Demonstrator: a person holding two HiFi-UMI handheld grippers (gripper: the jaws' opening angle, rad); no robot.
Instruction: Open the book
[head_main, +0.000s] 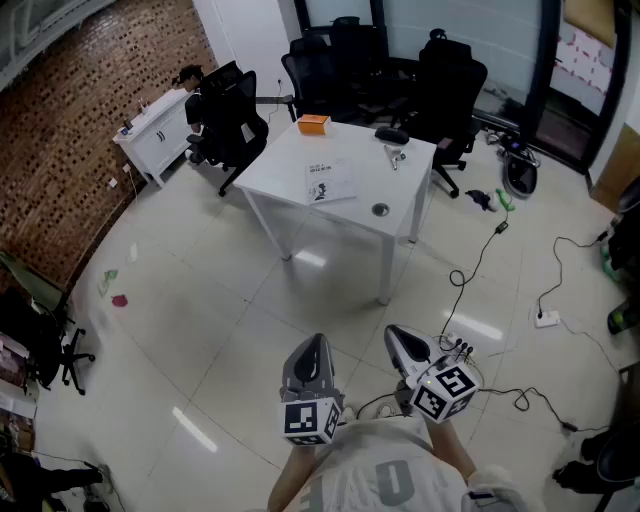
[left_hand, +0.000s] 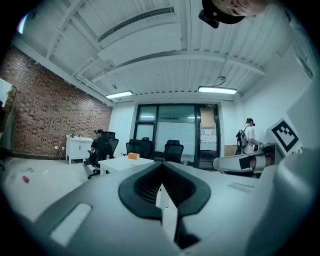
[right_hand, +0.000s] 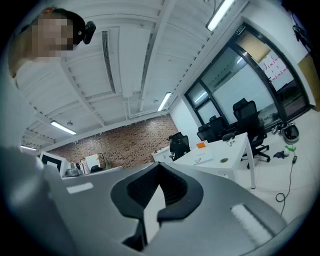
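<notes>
A white book (head_main: 329, 183) lies closed on the white table (head_main: 285, 165) across the room, far from both grippers. It also shows small on the table (right_hand: 235, 145) in the right gripper view, as the book (right_hand: 202, 159). My left gripper (head_main: 316, 352) is held close to my body, shut and empty, pointing level toward the table. Beside it my right gripper (head_main: 403, 343) is likewise shut with nothing in it. In the left gripper view my left gripper (left_hand: 161, 186) has its jaws together, and the table (left_hand: 122, 163) stands far off.
An orange box (head_main: 313, 124), a black object (head_main: 391, 134), a small tool (head_main: 394, 156) and a round disc (head_main: 380, 209) lie on the table. Black office chairs (head_main: 230, 115) surround it. Cables and a power strip (head_main: 545, 318) lie on the tiled floor at right. A person stands at far right (left_hand: 248, 135).
</notes>
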